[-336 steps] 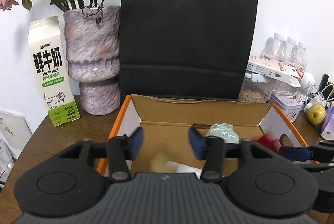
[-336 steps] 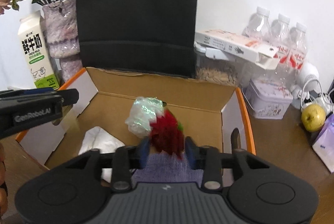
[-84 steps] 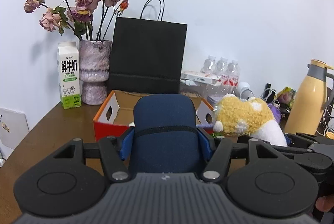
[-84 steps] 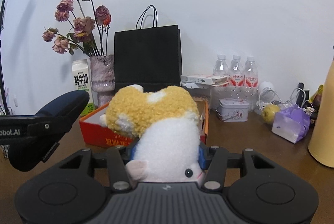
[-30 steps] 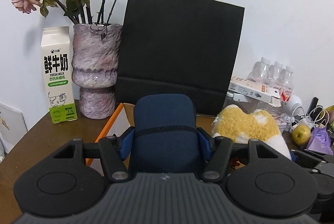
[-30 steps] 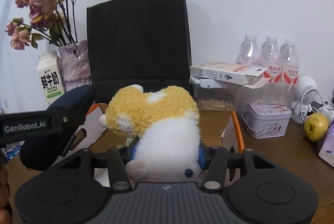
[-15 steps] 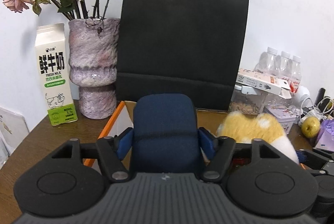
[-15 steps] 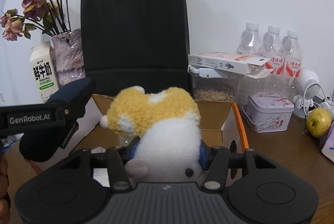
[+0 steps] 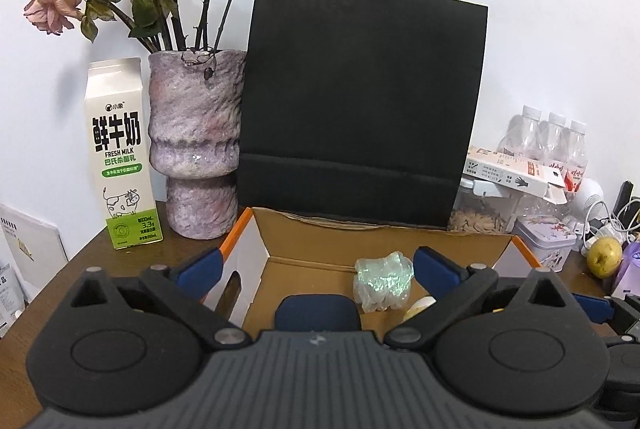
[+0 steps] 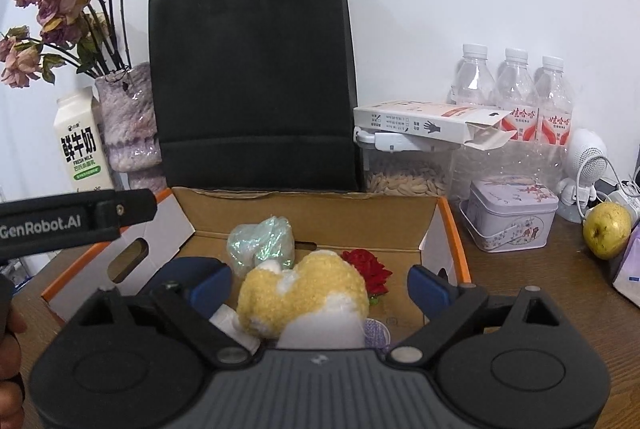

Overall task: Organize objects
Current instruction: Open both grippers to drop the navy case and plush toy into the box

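Observation:
An open cardboard box with orange edges (image 9: 372, 239) (image 10: 436, 225) stands on the wooden table. My left gripper (image 9: 316, 271) is open above it; a dark blue case (image 9: 318, 313) lies in the box just below the jaws. My right gripper (image 10: 320, 285) is open over the box; a yellow and white plush toy (image 10: 304, 293) lies in the box between its fingers, free of them. A crumpled iridescent wrapper (image 10: 262, 243) (image 9: 382, 285) and a red flower (image 10: 368, 271) lie in the box too. The blue case also shows at the left in the right wrist view (image 10: 180, 273).
A black paper bag (image 9: 360, 109) stands behind the box. A stone vase with dried roses (image 9: 196, 157) and a milk carton (image 9: 122, 157) stand at the left. Water bottles (image 10: 514, 97), a seed container (image 10: 406, 173), a tin (image 10: 510, 215) and a pear (image 10: 606, 229) are at the right.
Both grippers have opened. The blue case has dropped from my left gripper into the box, and the plush toy has dropped from my right gripper into the box.

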Demonstrator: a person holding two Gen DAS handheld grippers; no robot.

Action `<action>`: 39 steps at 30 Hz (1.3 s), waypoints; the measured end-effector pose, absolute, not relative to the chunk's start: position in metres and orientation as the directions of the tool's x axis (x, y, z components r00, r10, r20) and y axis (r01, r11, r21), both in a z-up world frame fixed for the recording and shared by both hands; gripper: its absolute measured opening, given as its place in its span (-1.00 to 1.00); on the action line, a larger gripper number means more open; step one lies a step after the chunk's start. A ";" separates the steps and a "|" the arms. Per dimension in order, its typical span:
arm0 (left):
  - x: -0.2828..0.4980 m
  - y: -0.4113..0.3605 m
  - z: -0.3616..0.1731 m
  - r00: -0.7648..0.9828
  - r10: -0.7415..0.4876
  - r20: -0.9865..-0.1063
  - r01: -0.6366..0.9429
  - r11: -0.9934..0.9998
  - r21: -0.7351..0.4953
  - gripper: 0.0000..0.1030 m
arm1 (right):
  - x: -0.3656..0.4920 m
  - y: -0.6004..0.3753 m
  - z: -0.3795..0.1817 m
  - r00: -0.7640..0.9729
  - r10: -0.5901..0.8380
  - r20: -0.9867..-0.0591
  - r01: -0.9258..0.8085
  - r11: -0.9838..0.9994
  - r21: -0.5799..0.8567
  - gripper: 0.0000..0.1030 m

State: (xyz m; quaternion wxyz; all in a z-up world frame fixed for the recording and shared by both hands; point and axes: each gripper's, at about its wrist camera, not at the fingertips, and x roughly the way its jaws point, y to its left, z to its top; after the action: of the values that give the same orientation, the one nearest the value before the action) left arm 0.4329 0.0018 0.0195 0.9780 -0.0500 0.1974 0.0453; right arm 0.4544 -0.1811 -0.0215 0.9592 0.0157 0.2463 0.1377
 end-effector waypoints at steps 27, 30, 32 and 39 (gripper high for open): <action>0.362 0.017 0.036 0.935 0.021 -0.354 -0.069 0.990 -0.124 1.00 | 0.395 -0.202 0.002 0.852 0.316 -0.417 -0.290 0.949 0.127 1.00; 0.351 0.017 0.035 0.936 0.015 -0.353 -0.060 0.991 -0.118 1.00 | 0.383 -0.207 0.003 0.855 0.315 -0.412 -0.291 0.949 0.121 1.00; 0.341 0.019 0.033 0.938 0.012 -0.346 -0.058 0.991 -0.123 1.00 | 0.375 -0.211 0.003 0.856 0.316 -0.410 -0.293 0.949 0.120 1.00; 0.309 0.026 0.026 0.942 0.008 -0.335 -0.054 0.990 -0.128 1.00 | 0.344 -0.220 -0.005 0.851 0.328 -0.411 -0.310 0.944 0.112 1.00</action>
State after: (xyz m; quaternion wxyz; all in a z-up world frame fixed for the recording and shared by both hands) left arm 0.3087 0.0265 0.0255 0.9831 -0.0677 0.1694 0.0156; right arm 0.3435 -0.2199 -0.0047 0.9618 0.0208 0.2170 0.1658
